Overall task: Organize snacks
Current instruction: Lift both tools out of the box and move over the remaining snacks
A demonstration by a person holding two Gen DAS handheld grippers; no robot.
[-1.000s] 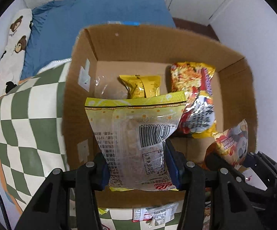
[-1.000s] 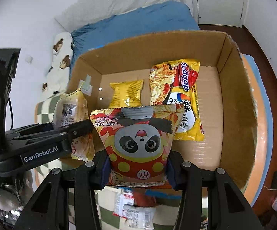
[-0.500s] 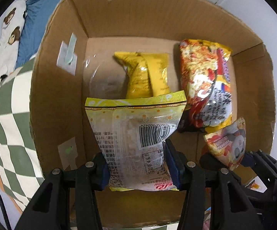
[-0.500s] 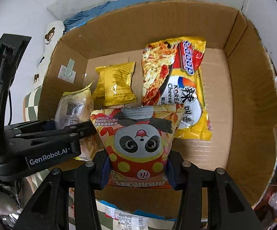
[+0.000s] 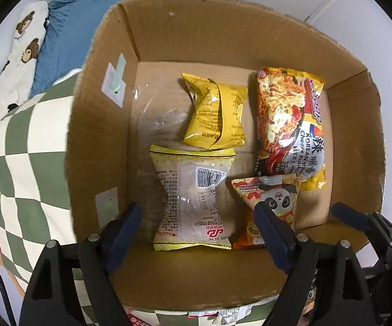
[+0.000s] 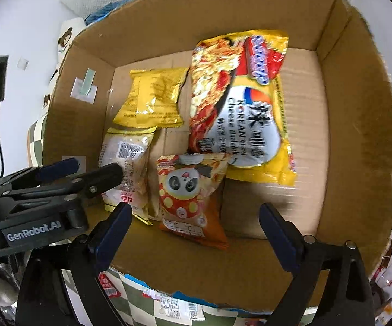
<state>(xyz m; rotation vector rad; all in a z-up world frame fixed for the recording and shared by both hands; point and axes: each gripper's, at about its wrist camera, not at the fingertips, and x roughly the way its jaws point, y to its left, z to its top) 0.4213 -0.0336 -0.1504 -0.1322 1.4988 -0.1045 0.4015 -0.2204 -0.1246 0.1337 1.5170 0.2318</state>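
Inside the cardboard box (image 5: 101, 125), both packets that I gripped half a second ago now lie loose on the floor of it. My left tool (image 5: 198, 233) stands wide, and the pale yellow barcode packet (image 5: 193, 198) rests between its spread fingers, touching neither. My right tool (image 6: 196, 233) is wide too, with the panda snack (image 6: 190, 190) lying free just ahead of it. That puts 4 snacks in the box, so I judge this drop done and my next job is fetching more.

From the left wrist view I see the small yellow bag (image 5: 215, 116) behind the barcode packet, clear plastic film (image 5: 155, 116) by the left wall, and checked cloth (image 5: 19, 149) outside. Only the right wrist view shows the noodle packet (image 6: 239, 103) whole, bare cardboard to its right, and more wrapped snacks (image 6: 174, 304) outside the near wall.
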